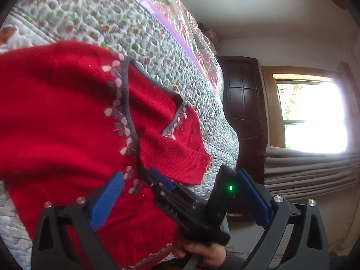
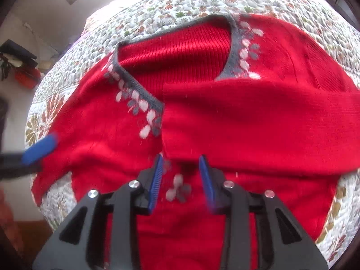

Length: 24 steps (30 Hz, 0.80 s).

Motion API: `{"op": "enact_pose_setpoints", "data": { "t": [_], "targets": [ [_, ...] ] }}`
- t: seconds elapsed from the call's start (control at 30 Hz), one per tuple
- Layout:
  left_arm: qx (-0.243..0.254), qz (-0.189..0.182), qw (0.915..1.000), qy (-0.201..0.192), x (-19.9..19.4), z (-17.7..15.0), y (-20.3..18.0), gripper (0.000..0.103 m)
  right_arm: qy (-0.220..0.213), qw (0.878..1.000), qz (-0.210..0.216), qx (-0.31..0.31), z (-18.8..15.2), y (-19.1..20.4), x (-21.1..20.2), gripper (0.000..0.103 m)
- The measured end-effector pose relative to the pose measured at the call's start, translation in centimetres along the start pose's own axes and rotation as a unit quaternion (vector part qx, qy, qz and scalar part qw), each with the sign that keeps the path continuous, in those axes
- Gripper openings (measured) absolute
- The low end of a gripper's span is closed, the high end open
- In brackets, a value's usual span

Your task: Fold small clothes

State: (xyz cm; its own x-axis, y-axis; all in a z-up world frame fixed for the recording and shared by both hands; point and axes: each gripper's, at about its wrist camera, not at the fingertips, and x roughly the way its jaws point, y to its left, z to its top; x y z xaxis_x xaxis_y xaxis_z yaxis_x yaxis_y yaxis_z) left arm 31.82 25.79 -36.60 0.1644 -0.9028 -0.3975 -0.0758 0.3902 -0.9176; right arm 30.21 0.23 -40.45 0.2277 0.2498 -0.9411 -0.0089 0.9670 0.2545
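A red knit sweater (image 2: 247, 121) with grey neckline trim and pale flower motifs lies face up on the bed. One sleeve (image 2: 258, 117) is folded across the chest, its cuff edge just past my right gripper (image 2: 181, 158). That gripper hovers open over the sweater's lower front with nothing between its fingers. In the left wrist view my left gripper (image 1: 180, 175) stands wide open beside the sweater (image 1: 56, 112). The right gripper's blue pad (image 1: 162, 180) and black body sit between its fingers, held by a hand (image 1: 202, 252). A left pad (image 2: 40, 148) shows blurred at the sweater's left edge.
The sweater rests on a floral quilted bedspread (image 2: 180, 2) that drops off at its edges. A bright window (image 1: 310, 117), a dark wooden door (image 1: 243, 103) and grey curtain folds (image 1: 310, 171) lie beyond the bed. Dark and red clutter (image 2: 20, 67) sits on the floor.
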Motion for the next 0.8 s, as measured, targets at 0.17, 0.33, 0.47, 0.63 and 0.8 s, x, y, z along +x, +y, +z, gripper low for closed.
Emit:
{"op": "enact_pose_setpoints", "data": {
  "t": [0.17, 0.33, 0.47, 0.63, 0.8],
  "targets": [
    [-0.026, 0.012, 0.9982, 0.052, 5.9, 2.0, 1.6, 0.099, 0.029, 0.999, 0.015, 0.019, -6.1, -0.7, -4.2, 0.034],
    [-0.022, 0.032, 0.9953, 0.089, 9.9, 2.6, 1.6, 0.099, 0.062, 0.997, 0.004, 0.041, -12.6, -1.7, -8.4, 0.036],
    [-0.015, 0.092, 0.9897, 0.109, 12.2, 2.6, 2.1, 0.099, 0.073, 0.995, -0.008, 0.070, -15.8, -2.0, -10.5, 0.037],
    [-0.002, 0.120, 0.9868, 0.109, 13.4, 1.9, 1.8, 0.086, 0.055, 0.991, -0.007, 0.118, -17.6, -2.8, -12.7, 0.038],
    [0.012, 0.181, 0.9753, 0.126, 13.7, 1.8, 1.4, 0.003, 0.035, 0.991, -0.006, 0.130, -17.8, -2.9, -14.4, 0.039]
  ]
}}
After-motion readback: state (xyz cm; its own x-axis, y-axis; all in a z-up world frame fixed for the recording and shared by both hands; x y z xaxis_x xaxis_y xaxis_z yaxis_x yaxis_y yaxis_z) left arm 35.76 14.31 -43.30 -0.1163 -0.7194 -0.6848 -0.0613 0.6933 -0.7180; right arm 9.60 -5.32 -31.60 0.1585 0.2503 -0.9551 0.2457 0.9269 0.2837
